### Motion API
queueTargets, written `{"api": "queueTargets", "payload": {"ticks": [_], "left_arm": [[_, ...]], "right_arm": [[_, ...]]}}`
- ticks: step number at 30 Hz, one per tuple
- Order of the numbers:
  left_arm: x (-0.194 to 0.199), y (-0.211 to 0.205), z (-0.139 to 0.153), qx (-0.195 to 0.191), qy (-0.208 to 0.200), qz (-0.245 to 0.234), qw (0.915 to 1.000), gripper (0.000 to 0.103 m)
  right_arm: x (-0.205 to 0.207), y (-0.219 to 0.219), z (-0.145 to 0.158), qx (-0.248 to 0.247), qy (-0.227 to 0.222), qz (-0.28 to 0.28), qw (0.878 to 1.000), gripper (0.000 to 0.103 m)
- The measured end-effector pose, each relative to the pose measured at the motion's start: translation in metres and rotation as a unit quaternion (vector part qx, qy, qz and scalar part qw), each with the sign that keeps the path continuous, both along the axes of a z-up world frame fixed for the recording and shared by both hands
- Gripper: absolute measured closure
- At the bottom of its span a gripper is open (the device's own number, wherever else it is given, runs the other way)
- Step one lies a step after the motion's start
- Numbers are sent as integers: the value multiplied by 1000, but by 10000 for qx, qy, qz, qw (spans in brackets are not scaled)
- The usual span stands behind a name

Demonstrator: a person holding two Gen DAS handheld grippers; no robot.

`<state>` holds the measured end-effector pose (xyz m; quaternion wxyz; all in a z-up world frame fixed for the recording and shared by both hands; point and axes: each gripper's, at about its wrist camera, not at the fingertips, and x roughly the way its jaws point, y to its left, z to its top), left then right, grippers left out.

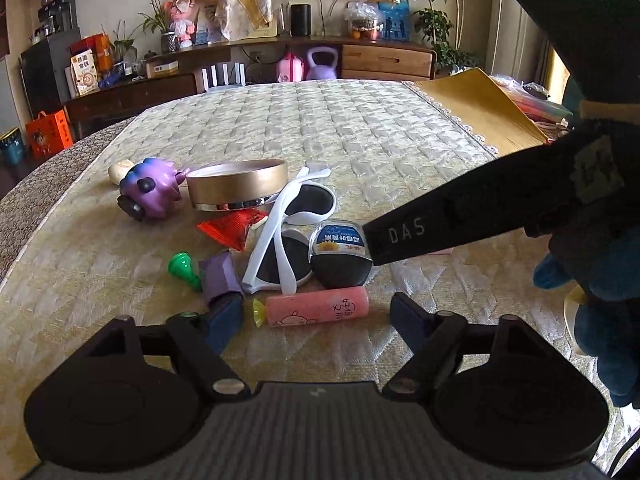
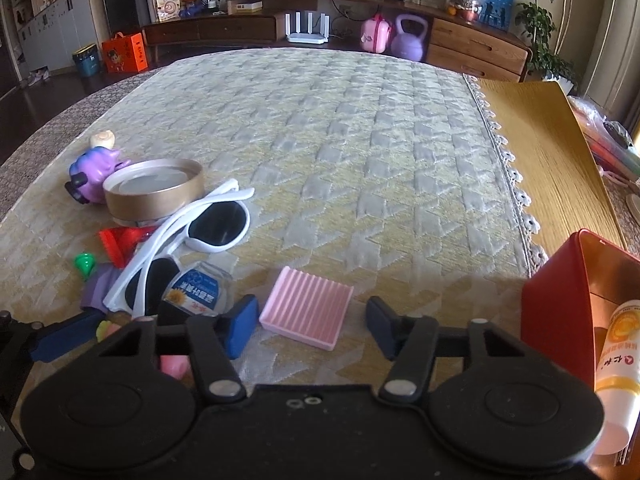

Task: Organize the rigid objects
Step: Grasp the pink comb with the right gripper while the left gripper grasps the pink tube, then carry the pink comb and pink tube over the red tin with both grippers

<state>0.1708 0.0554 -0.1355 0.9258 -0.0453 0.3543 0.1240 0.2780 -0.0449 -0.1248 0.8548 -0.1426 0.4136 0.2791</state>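
Observation:
A pile of small objects lies on the quilted table. My left gripper is open, its fingers either side of a pink tube. Behind the tube lie white sunglasses, a round black container with a blue label, a gold round tin, a purple toy, a red packet, a green cone and a purple wrapper. My right gripper is open and empty around a pink ribbed soap dish. The right gripper's body reaches in beside the black container.
A red box at the right holds a white and yellow tube. A wooden board lies beyond the tablecloth's lace edge. A small cream object sits behind the purple toy. Cabinets and a purple kettlebell stand far behind.

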Motion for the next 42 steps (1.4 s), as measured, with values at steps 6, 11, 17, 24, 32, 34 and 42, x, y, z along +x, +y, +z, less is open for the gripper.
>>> {"api": "queueTargets", "payload": {"ticks": [6,11,17,24,32,34,42], "left_arm": [[-6,5,3,-61,-61,101,9999,43],[-9,5,3,-29,-58,88,9999,43],[-17,3,10,-3,-104,45,9999,43],[-26,1,21,-129,-81,-31,9999,43],[-40,-12,43,-140,-293,-212,9992,43],[-42,-15,49,-148,-343,-260,9990,43],[-46,-30,74,-193,-495,-556,9970,43]], "right_arm": [[-1,-5,2,51,-57,-145,9999,63],[-8,-15,4,117,-52,-229,9997,63],[-25,-33,16,289,-78,-264,9992,63],[-45,-59,38,589,-58,-344,9977,63],[-67,-87,63,755,-184,-460,9959,63],[-71,-94,68,808,-220,-480,9953,63],[-83,-119,86,898,-396,-573,9935,63]]}}
